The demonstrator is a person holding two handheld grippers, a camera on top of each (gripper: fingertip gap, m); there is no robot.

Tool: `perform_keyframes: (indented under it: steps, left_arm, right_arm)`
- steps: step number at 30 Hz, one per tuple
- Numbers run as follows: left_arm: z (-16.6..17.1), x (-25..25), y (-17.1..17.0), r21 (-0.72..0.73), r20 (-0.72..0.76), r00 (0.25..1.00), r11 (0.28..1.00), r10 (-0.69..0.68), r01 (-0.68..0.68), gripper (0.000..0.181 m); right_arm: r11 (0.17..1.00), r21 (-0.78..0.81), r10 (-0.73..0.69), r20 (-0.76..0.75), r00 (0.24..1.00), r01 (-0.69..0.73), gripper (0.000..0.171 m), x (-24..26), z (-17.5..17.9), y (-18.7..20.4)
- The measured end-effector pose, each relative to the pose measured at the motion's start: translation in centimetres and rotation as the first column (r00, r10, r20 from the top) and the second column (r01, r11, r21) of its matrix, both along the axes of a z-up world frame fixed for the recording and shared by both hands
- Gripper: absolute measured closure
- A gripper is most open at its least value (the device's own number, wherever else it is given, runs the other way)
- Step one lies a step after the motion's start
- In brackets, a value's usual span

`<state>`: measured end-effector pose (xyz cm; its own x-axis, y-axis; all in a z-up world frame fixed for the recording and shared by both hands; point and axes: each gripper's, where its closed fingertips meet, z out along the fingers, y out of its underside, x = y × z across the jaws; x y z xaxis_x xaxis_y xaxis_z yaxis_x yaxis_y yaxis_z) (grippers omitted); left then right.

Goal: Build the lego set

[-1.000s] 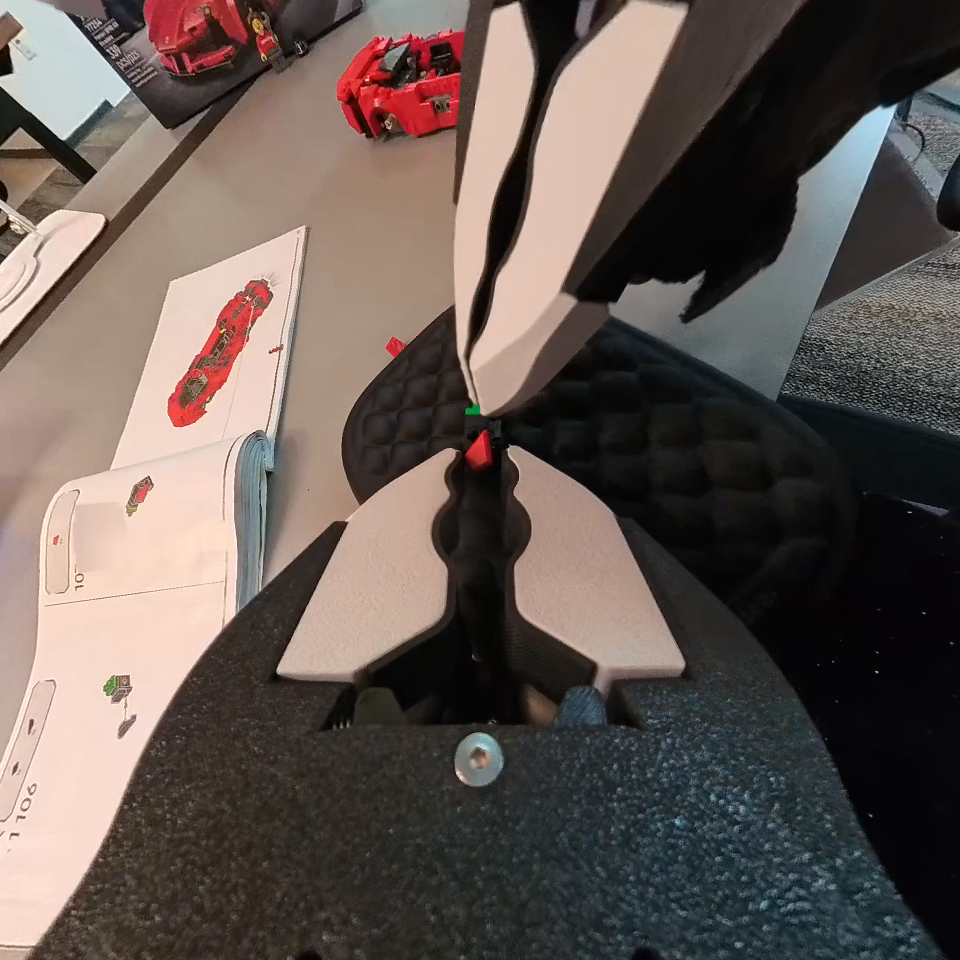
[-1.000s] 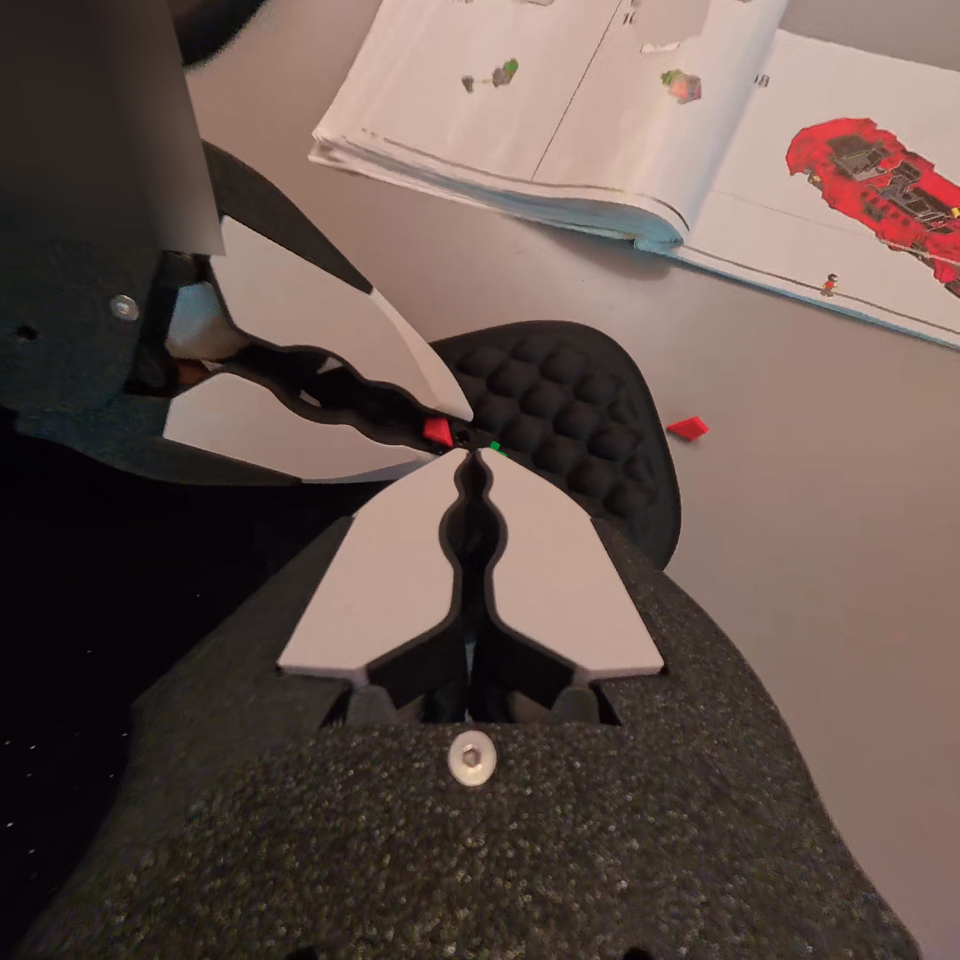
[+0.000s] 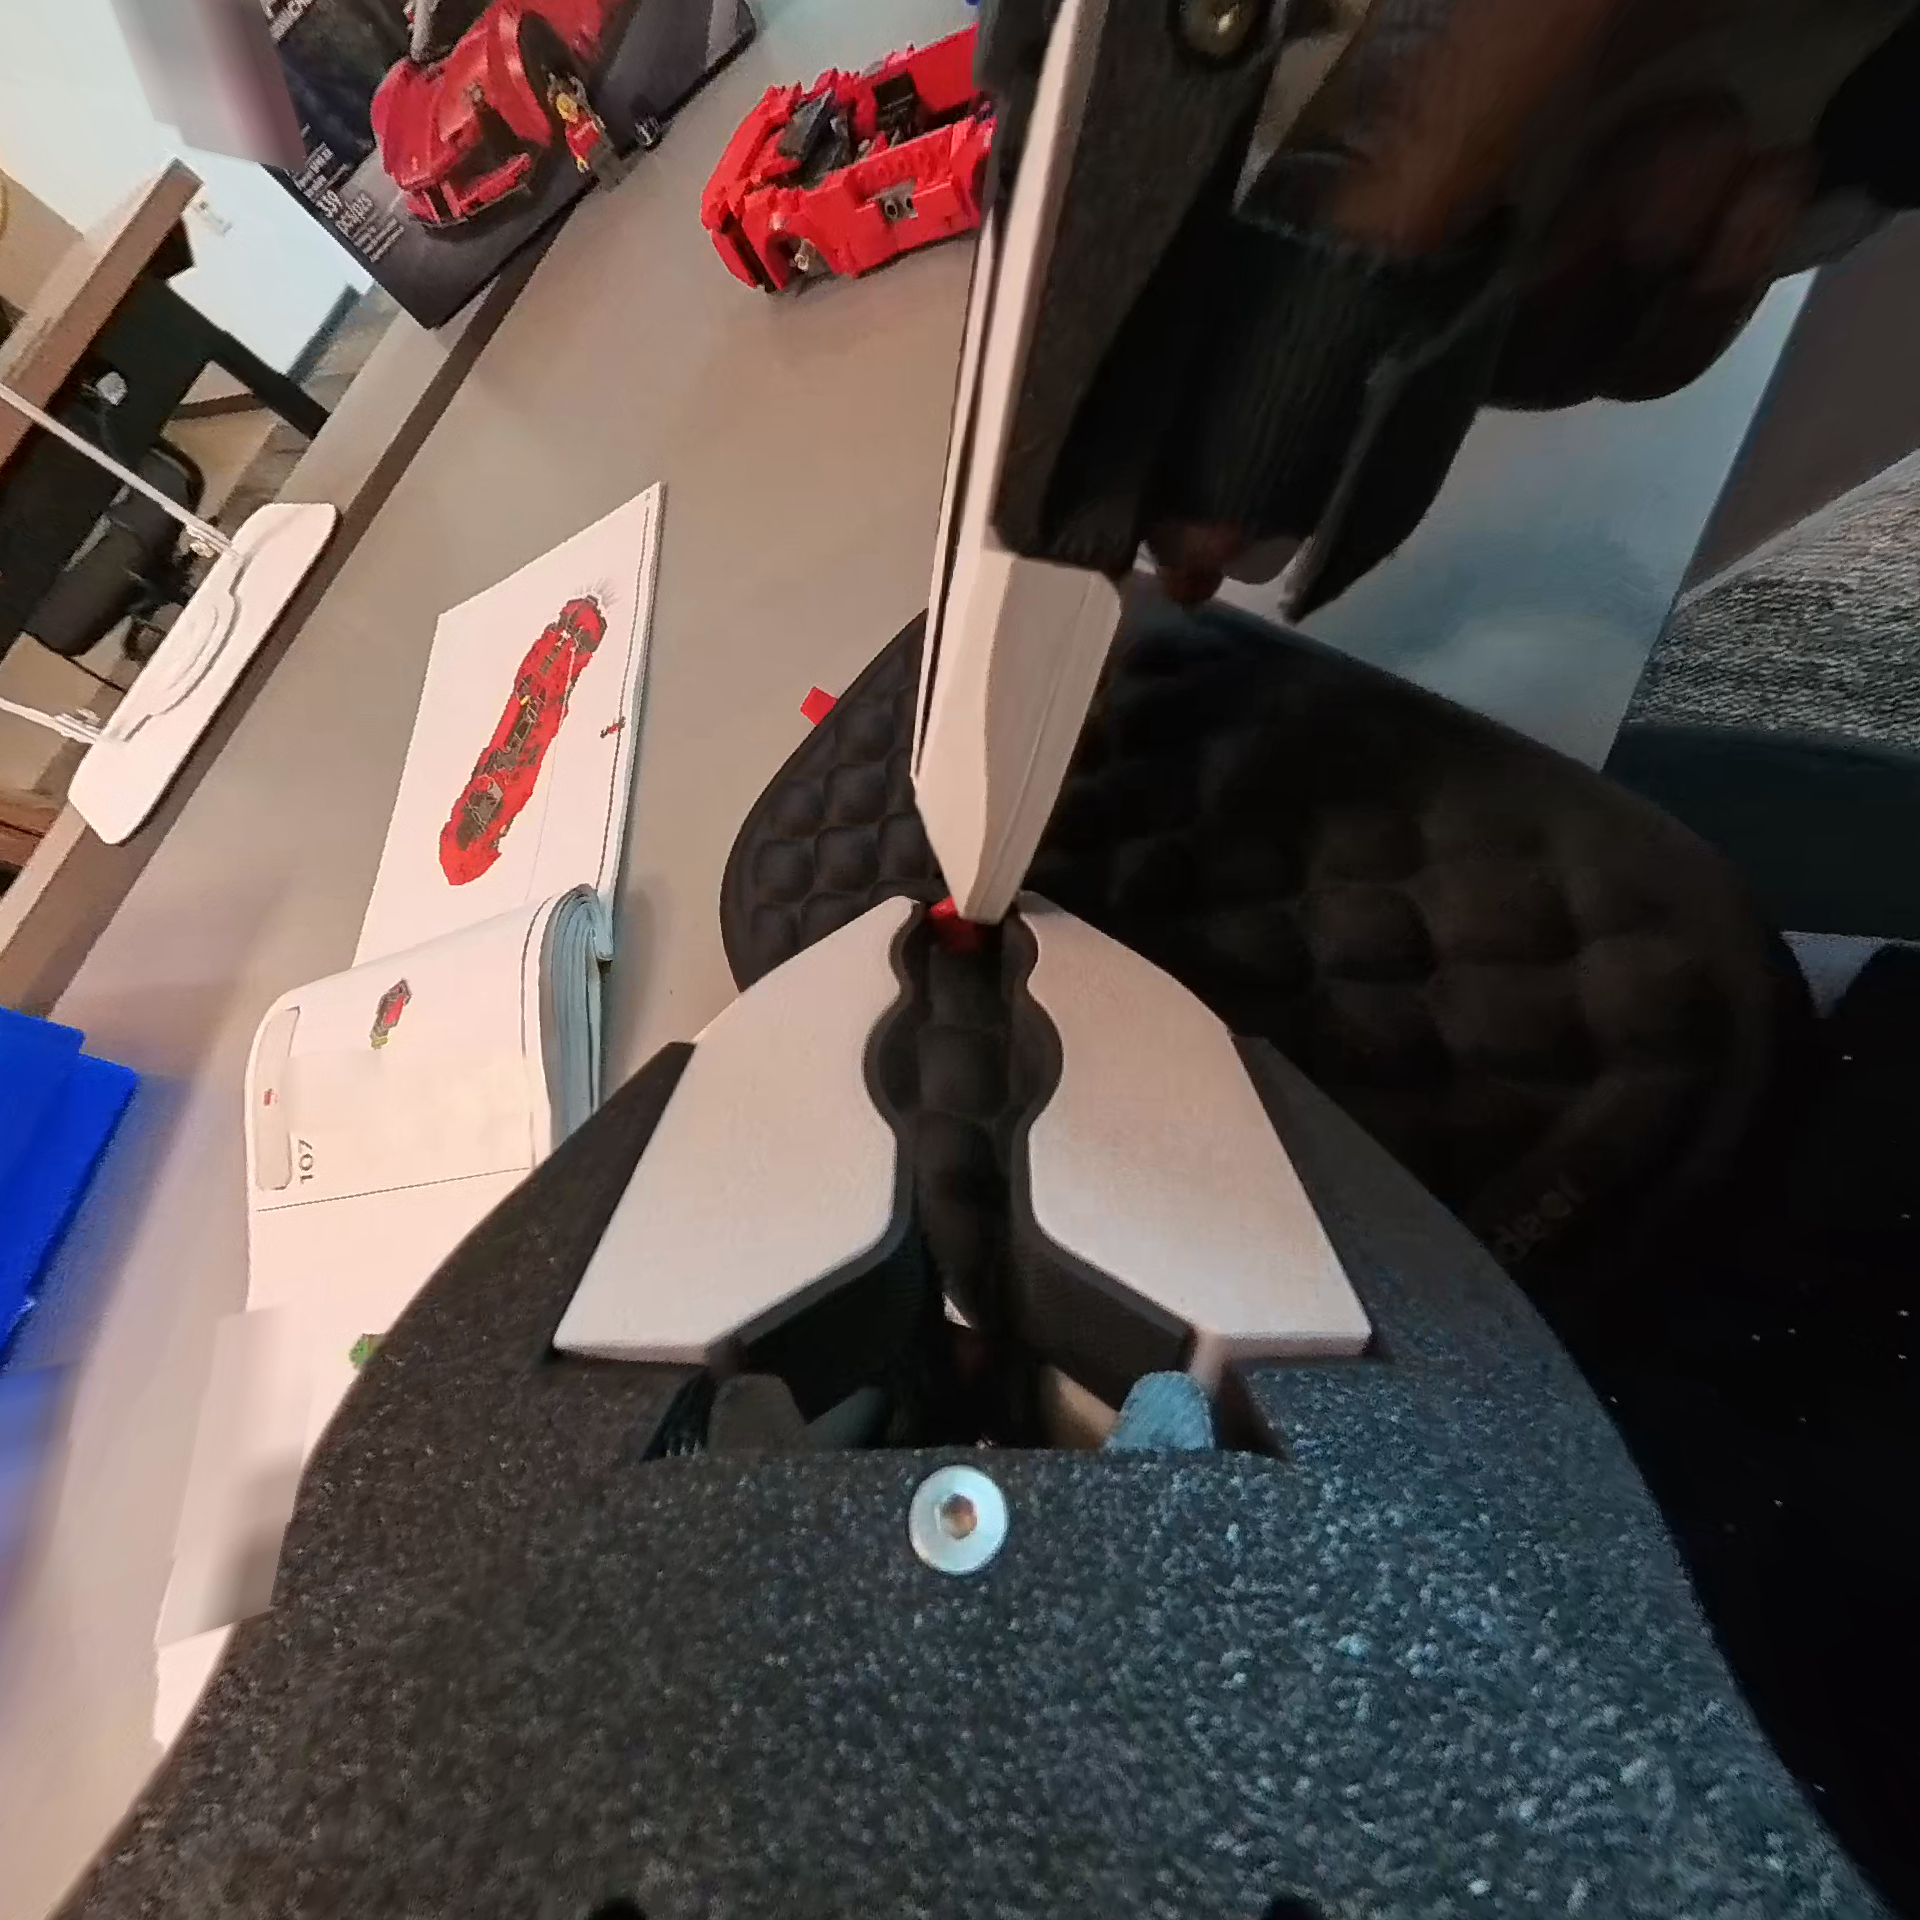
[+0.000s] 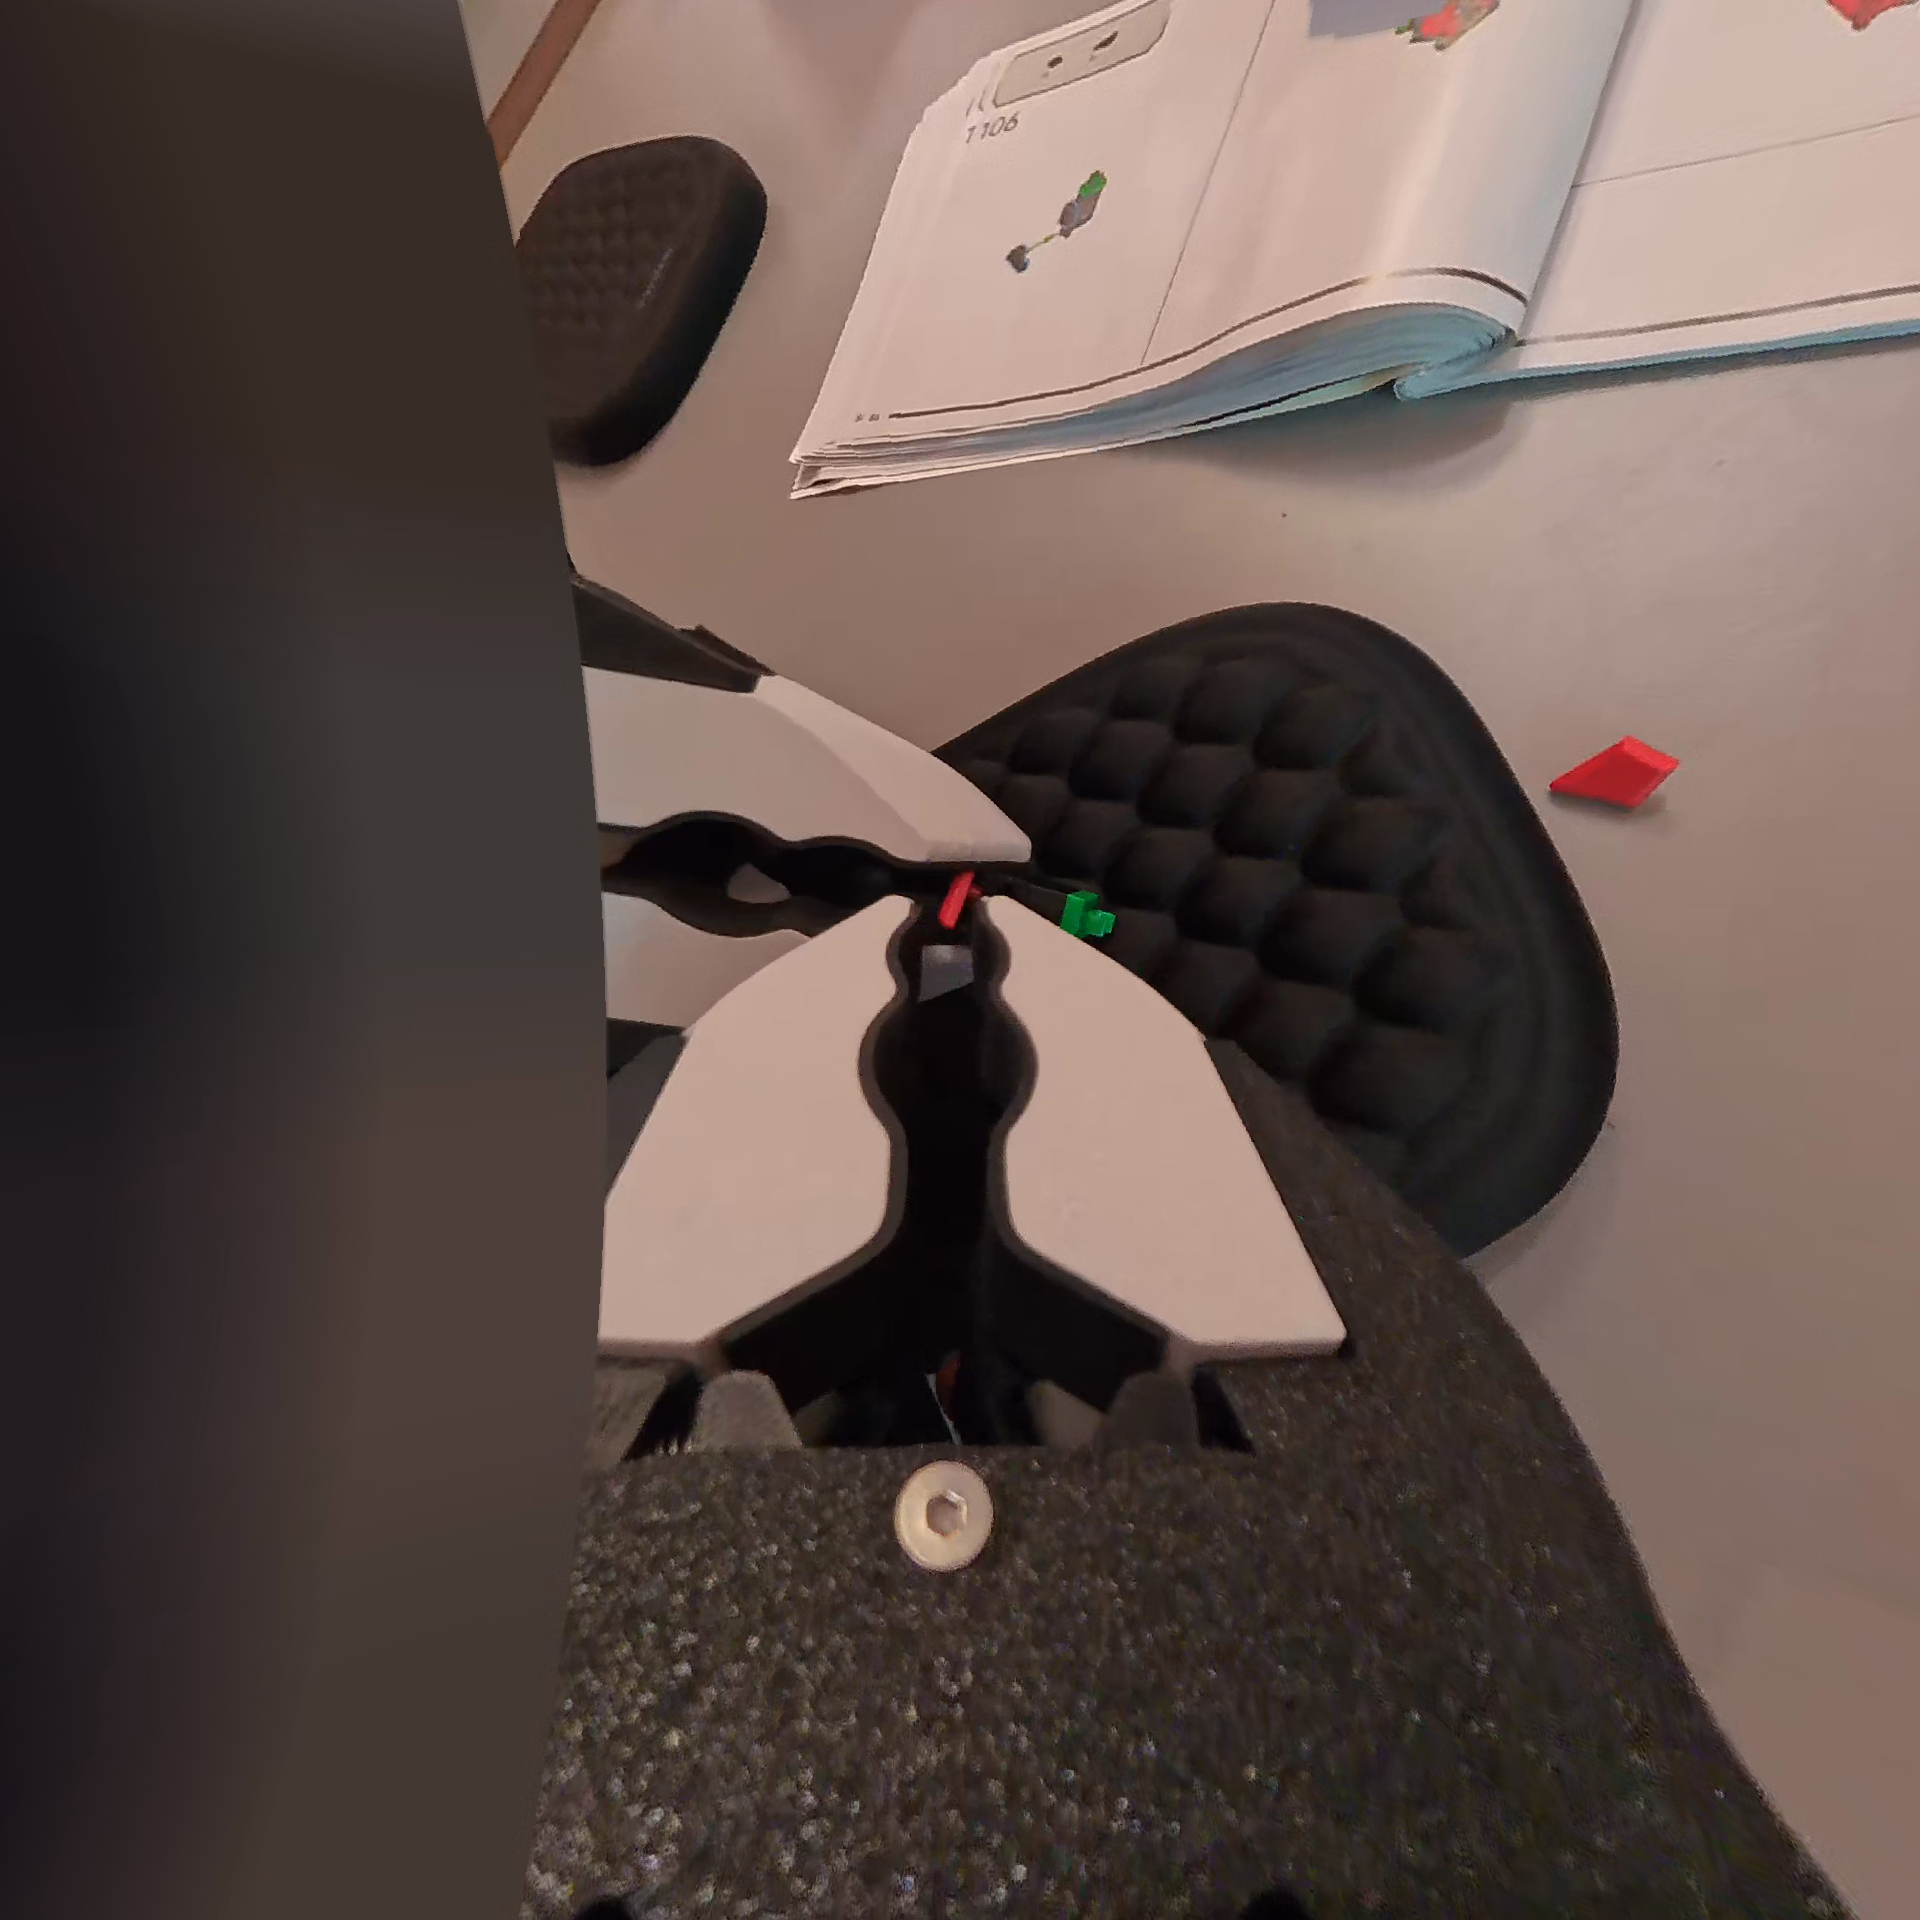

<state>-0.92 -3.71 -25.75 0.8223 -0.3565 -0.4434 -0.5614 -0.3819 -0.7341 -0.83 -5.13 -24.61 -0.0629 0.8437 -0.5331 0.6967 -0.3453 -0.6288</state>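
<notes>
Two grippers meet tip to tip over the black pad (image 4: 1351, 935) near the tabletop's front edge. Left gripper (image 3: 961, 920) is pinched on a tiny red piece (image 3: 951, 925); jaws nearly together. Right gripper (image 4: 961, 914) is nearly closed too, with a small grey bit (image 4: 943, 971) between its tips, but what exactly it grips cannot be told.

Handling, as a guess: pieces are hard plastic, very light, smooth, so likely to twist or pop out of a tip pinch. Best held on flat opposite faces, studs left free, pushed straight.

Right view alone shows a green piece (image 4: 1086, 916) sticking out past the tips, a loose red wedge (image 4: 1616, 771) on the table beyond the pad, and a second small pad (image 4: 634, 301). Left view alone shows the red car (image 3: 852, 192) and box (image 3: 499, 135) at the far edge. The manual (image 3: 520, 790) shows in both.
</notes>
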Motion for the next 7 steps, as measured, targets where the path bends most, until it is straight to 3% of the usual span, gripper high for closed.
perform_keyframes:
  steps: [1,7]
  left_arm:
    - [0.0,0.01,0.02,0.001,-0.011,1.0,1.0,0.003,-0.003,0.169]
    - [0.05,-0.03,0.03,0.004,0.002,1.0,1.0,0.008,-0.008,0.169]
  right_arm:
    - [1.0,0.025,-0.014,0.006,1.0,0.014,0.164,0.0,-0.06,0.08]
    - [0.989,0.126,-0.072,-0.017,0.997,0.074,0.169,-0.06,0.16,0.31]
